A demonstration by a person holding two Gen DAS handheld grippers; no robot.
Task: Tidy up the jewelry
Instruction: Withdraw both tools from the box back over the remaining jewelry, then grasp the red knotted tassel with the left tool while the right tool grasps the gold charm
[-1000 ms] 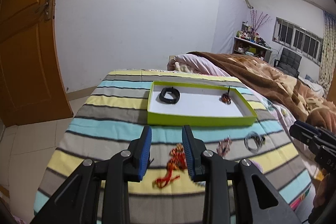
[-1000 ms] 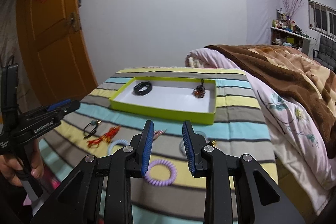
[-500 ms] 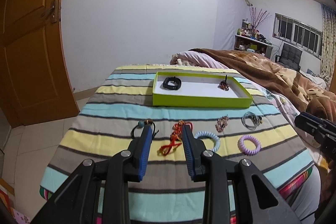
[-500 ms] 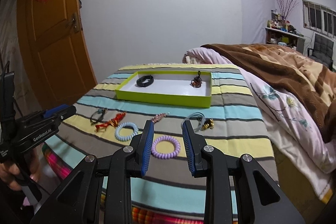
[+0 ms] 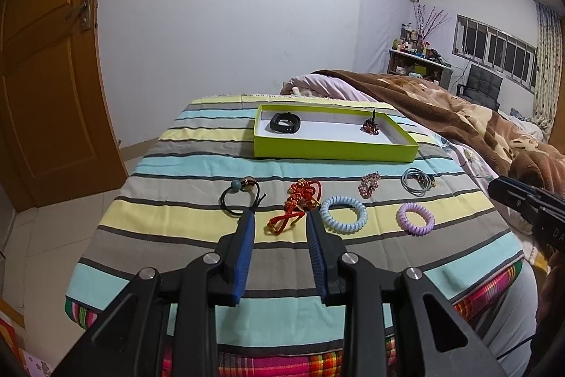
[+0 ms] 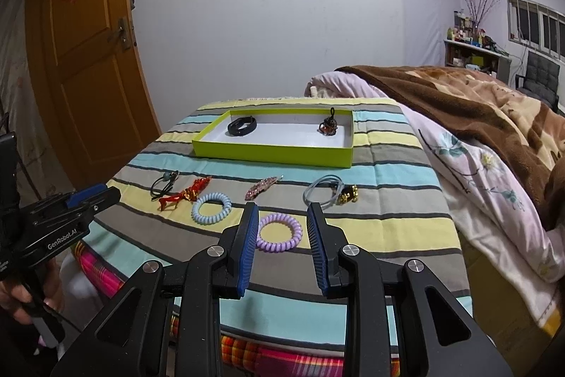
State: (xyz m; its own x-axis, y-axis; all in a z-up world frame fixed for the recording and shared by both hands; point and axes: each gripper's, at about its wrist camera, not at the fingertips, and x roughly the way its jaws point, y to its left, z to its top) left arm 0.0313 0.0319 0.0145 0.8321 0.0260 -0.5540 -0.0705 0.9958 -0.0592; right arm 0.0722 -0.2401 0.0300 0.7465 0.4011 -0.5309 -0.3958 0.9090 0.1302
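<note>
While both grippers hang above the near edge of the striped cloth [image 5: 197, 165] covering the counter, neither touches any jewelry. Low in the left wrist view, the left gripper [image 5: 279, 218] has its blue fingers [image 5: 243, 249] spread with nothing between them; framed in the gap is the red knotted ornament [image 5: 298, 204], lying on the cloth beyond the tips. To its left lies a black hair tie with beads [image 5: 242, 196], to its right a pale blue coil hair tie [image 5: 343, 213], then a purple coil hair tie [image 5: 415, 218]. Farther back sit a pink beaded clip [image 5: 369, 184] and a grey elastic loop [image 5: 416, 181]. The lime green tray [image 5: 335, 151] stands at mid-frame behind them, holding a black band [image 5: 285, 122] at its left end and a dark red charm [image 5: 370, 126] at its right. At the bottom of the right wrist view, the right gripper [image 6: 282, 214] also shows its fingers [image 6: 247, 246] spread and empty, the purple coil seen between them on the cloth. A brown blanket [image 6: 459, 101] covers the bed on the right.
</note>
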